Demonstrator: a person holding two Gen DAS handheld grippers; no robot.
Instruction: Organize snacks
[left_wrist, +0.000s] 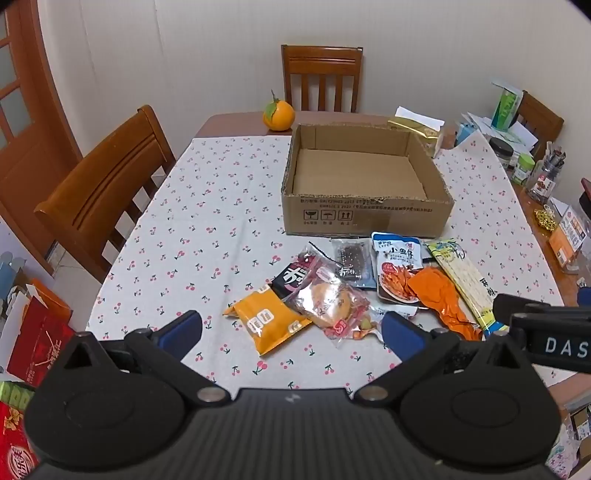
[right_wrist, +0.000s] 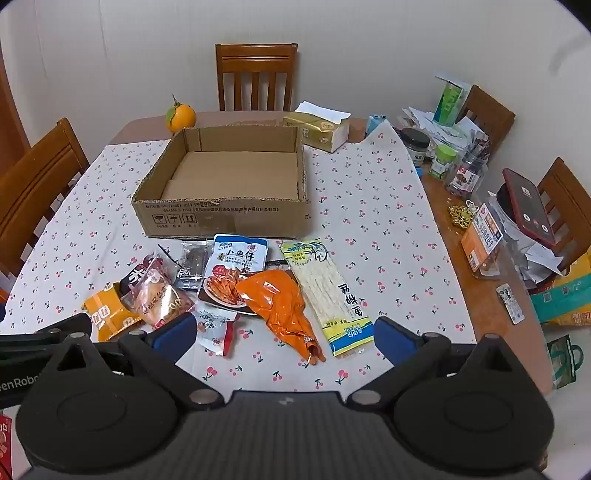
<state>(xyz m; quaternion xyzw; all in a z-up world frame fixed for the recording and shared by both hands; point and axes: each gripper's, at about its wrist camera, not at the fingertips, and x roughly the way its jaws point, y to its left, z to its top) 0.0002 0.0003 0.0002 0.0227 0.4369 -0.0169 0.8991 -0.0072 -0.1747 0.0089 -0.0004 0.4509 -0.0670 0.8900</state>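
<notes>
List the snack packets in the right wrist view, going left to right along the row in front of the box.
Yellow packet → clear bread packet → blue-and-white fish snack bag → orange foil pouch → long yellow-and-white strip packet. The small dark packets behind overlap too much to place.

Soft indoor light, fisheye-warped edges

tablecloth (left_wrist: 229, 221) – white, red cherries | box (left_wrist: 365, 218) – brown | fruit (left_wrist: 279, 115) – orange
</notes>
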